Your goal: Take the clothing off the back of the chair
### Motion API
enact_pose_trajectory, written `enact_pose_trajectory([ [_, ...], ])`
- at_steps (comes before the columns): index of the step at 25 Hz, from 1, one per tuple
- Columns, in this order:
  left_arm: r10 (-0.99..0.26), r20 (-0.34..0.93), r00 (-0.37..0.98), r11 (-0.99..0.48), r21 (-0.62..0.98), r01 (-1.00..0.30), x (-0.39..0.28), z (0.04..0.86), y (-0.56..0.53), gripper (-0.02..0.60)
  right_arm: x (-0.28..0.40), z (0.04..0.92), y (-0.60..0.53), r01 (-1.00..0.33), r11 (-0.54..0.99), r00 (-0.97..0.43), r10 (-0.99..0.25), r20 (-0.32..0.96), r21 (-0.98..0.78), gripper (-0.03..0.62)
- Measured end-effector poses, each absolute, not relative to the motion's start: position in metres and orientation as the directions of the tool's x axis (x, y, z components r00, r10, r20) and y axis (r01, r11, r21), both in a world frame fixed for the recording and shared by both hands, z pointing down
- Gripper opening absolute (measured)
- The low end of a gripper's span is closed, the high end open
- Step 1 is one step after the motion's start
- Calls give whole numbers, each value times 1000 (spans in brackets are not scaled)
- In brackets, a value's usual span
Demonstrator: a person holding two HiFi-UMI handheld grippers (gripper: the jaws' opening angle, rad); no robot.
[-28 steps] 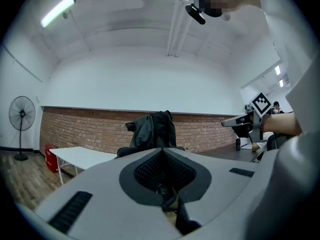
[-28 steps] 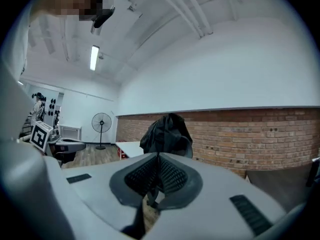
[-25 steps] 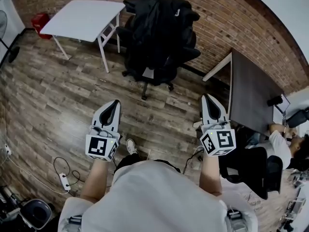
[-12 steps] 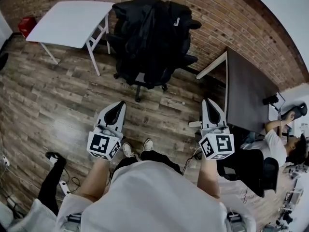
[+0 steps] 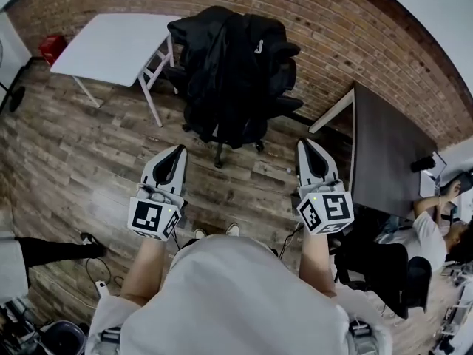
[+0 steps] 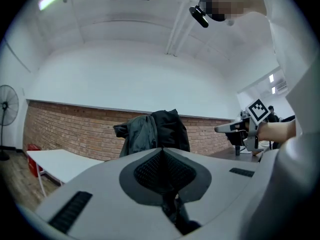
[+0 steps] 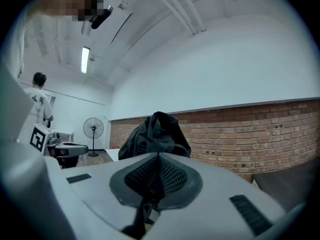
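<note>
With left tool (image 5: 177, 151) and right tool (image 5: 307, 143) pinched closed, holding nothing, short of jacket (image 5: 225, 58): could snag, or roll chair (image 5: 279, 106), if tugged.

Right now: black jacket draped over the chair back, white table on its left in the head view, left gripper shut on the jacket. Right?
One error: the left gripper is shut on nothing. The head view shows it well short of the chair; the left gripper view shows its fingers together, empty. The black jacket is over the chair back, the white table on its left.
</note>
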State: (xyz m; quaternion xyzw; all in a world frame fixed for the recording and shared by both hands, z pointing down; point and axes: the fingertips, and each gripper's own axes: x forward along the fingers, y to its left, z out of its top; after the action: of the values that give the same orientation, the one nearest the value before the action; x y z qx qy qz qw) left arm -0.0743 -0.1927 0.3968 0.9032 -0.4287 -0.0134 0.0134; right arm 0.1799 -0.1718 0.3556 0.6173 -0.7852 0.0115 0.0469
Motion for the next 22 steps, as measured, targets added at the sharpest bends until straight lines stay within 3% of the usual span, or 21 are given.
enact_pose_trajectory([
  [22, -816, 75, 573, -572, 35, -820, -106, 418, -179, 21, 133, 340, -208, -933, 351, -348, -936, 45, 83, 21],
])
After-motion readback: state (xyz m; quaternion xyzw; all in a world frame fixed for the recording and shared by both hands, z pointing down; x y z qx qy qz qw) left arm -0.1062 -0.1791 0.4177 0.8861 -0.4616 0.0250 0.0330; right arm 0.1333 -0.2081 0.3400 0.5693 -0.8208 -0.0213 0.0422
